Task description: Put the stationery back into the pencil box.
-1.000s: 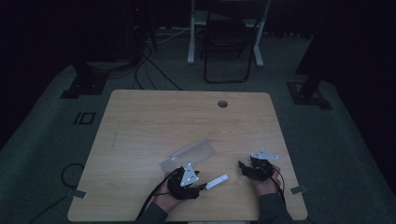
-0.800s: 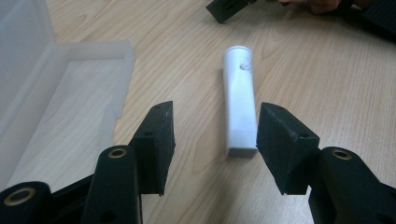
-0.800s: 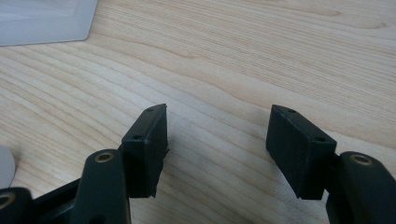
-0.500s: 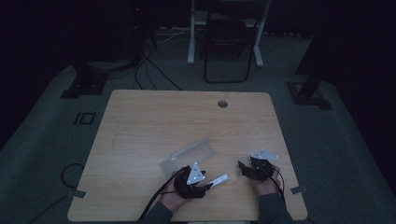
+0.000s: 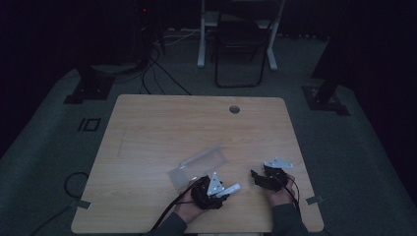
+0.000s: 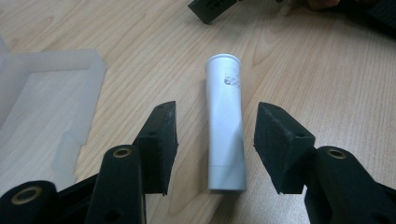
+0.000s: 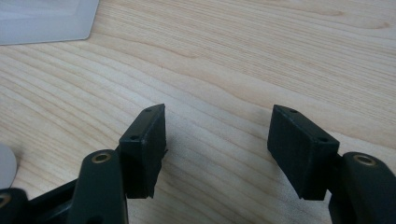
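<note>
Left gripper view: white tube [image 6: 225, 123] lies between the left gripper's [image 6: 216, 149] wide jaws, untouched; right gripper [image 7: 217, 154] gapes too.

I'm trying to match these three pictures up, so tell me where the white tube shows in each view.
High view: the white tube lies near the table's front edge, by the left gripper.
Left gripper view: it lies centre frame, lengthwise between the open jaws.
Right gripper view: a pale sliver at the left edge may be it; I cannot tell.
Shared landmark: the translucent plastic case, at left and upper left.
</note>
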Tool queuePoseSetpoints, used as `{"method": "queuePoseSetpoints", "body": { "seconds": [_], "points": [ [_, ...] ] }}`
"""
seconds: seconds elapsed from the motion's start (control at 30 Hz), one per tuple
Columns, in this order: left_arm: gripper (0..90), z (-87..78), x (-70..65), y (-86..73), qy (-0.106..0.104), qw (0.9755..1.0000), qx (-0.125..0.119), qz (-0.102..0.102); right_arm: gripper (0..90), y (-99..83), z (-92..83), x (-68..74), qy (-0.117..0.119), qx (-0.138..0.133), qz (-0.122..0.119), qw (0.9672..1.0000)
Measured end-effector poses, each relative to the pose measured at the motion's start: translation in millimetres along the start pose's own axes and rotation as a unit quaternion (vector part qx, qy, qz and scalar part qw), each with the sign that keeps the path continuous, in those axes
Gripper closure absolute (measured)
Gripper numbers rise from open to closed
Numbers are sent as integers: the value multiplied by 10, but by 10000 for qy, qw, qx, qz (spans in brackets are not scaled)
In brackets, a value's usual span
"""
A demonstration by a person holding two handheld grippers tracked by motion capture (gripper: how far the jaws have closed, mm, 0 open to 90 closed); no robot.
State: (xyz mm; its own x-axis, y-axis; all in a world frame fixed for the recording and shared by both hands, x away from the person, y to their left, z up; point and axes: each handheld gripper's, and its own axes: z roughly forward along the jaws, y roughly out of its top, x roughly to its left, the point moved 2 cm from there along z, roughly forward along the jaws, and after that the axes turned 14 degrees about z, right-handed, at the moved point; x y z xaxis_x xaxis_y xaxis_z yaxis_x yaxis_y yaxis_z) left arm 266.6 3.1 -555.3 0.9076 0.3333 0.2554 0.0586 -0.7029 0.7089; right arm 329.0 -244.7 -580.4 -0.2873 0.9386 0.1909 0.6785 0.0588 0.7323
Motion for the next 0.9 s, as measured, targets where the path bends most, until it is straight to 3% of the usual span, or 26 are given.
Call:
{"method": "queuePoseSetpoints", "body": {
  "seconds": [0.9],
  "points": [
    [589, 234, -31, -6, -223, 9994, 251, 33, 368, 0, 1, 2, 6, 0, 0, 10000]
  ]
}}
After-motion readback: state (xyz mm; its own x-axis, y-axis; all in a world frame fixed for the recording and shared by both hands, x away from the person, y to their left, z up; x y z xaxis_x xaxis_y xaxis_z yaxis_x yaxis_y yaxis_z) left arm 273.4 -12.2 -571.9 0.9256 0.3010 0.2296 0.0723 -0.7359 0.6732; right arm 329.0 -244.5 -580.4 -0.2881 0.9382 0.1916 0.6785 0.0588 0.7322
